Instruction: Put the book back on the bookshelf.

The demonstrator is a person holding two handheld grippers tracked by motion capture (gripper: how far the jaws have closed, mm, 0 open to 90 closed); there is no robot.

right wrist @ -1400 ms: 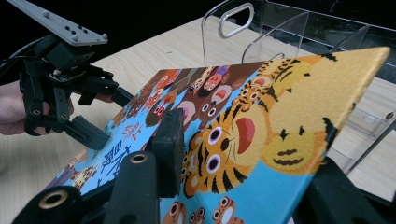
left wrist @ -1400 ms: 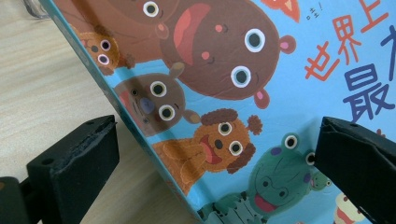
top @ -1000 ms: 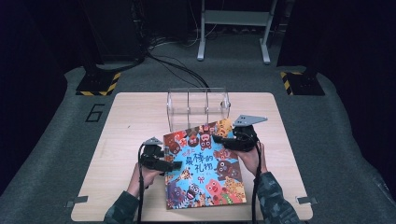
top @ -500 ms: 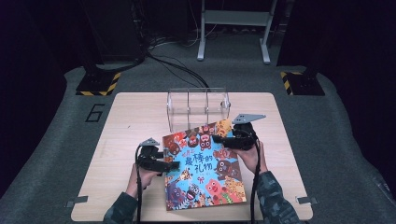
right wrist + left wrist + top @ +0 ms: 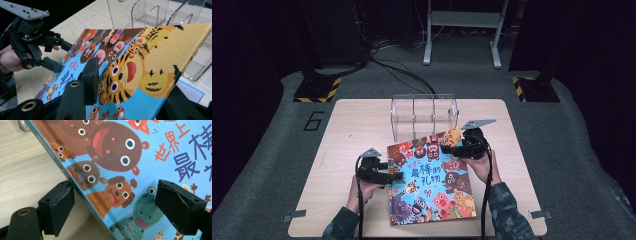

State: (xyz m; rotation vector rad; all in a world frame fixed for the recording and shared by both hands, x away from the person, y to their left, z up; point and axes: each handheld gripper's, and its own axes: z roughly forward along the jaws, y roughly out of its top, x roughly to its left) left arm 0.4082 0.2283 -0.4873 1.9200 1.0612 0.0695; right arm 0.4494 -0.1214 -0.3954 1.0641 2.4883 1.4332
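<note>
High view: picture book [image 5: 430, 182] on tabletop [image 5: 337, 150] before clear rack [image 5: 424, 116]; right tool [image 5: 130, 100] clamps its raised far corner, left tool [image 5: 113, 207] jaws, just closing, straddle its edge ungripped.

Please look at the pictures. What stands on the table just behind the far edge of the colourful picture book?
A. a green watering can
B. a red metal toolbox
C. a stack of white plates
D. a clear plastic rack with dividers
D: in the high view a clear plastic rack with upright dividers stands on the table right behind the far edge of the picture book.
</note>
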